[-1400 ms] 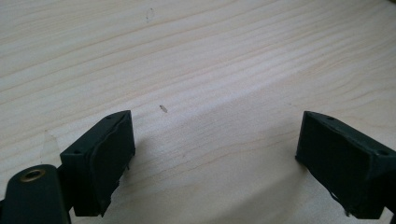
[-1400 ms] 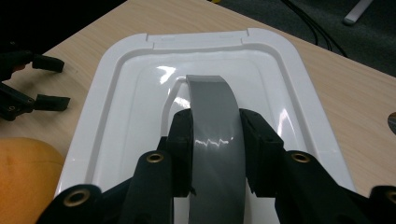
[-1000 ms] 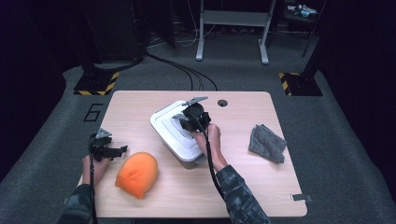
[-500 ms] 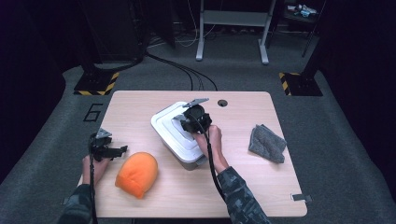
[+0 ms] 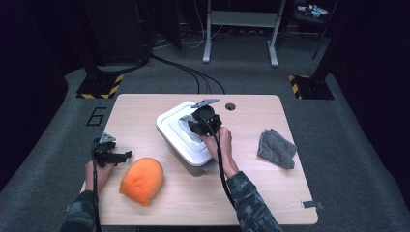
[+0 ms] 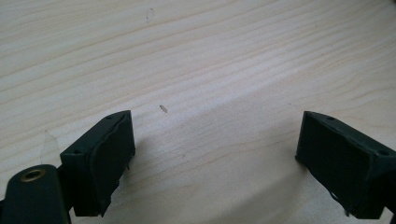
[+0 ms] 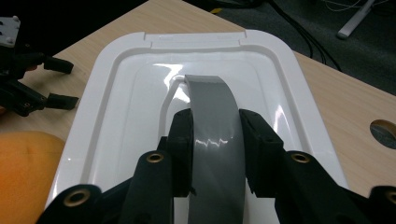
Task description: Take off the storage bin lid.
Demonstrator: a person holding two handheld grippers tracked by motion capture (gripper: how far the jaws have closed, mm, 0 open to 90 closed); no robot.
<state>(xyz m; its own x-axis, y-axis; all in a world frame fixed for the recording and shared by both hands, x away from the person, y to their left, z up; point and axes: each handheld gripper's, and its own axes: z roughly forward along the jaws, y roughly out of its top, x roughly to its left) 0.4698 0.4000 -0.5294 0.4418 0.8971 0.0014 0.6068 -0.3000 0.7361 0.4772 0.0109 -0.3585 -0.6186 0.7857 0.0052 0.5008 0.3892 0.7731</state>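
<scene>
A white lidded box [image 5: 170, 126] stands in the middle of the table. Its white lid [image 7: 130, 93] carries a grey arched handle [image 7: 210, 100]. My right gripper [image 5: 196, 123] [image 7: 215, 149] is above the lid, shut on that grey handle with a jaw pressed on each side. An orange soft cushion [image 5: 141, 180] lies at the front left. My left gripper [image 5: 116, 157] [image 6: 212, 161] rests low over bare wood just left of the cushion, open, with nothing between its jaws.
A crumpled grey cloth [image 5: 276, 148] lies on the right part of the table [image 5: 270, 193]. A round cable hole [image 5: 230, 106] sits near the far edge. Dark floor, cables and a metal stand lie beyond the table.
</scene>
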